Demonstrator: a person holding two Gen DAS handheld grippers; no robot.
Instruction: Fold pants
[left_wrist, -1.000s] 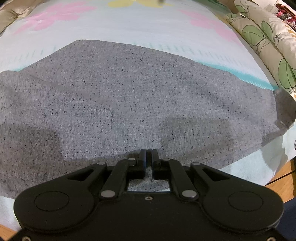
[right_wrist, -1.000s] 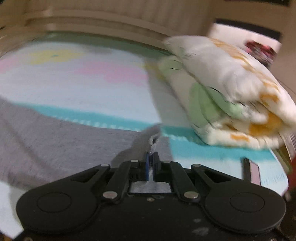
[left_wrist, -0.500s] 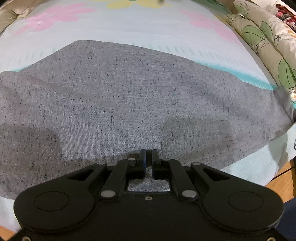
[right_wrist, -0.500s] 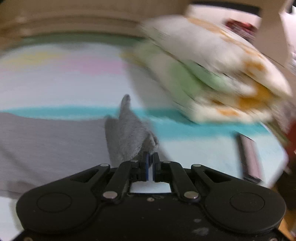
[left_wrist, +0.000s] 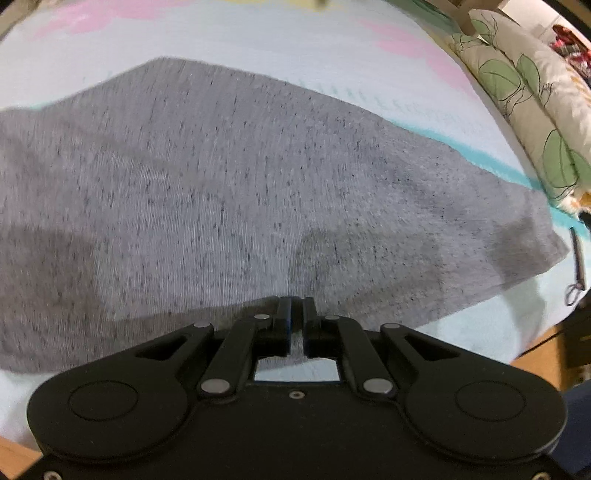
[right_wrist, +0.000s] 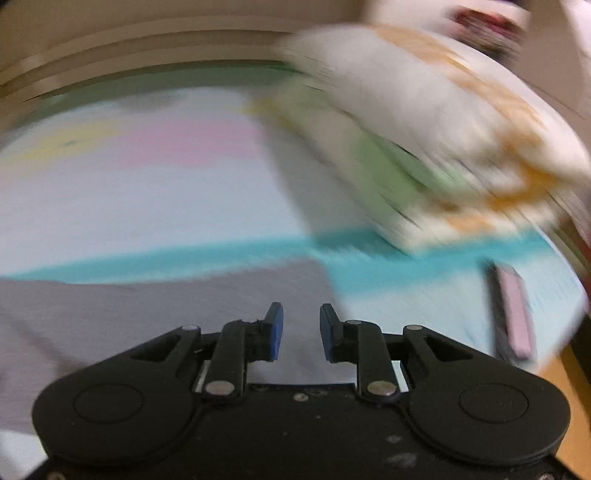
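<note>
The left gripper is clamped on the soft, light pants; the right gripper is opening, nothing between; better grip the hem.

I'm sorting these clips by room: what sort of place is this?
Most likely a bedroom: the grey pants lie on a bed with a pastel flowered sheet, and a folded leaf-print quilt sits beside them.

A bed fills both views, its pale blue sheet printed with pink and yellow shapes and a teal stripe. A folded leaf-print quilt lies along one side. Wooden floor shows beyond the near edge.
</note>
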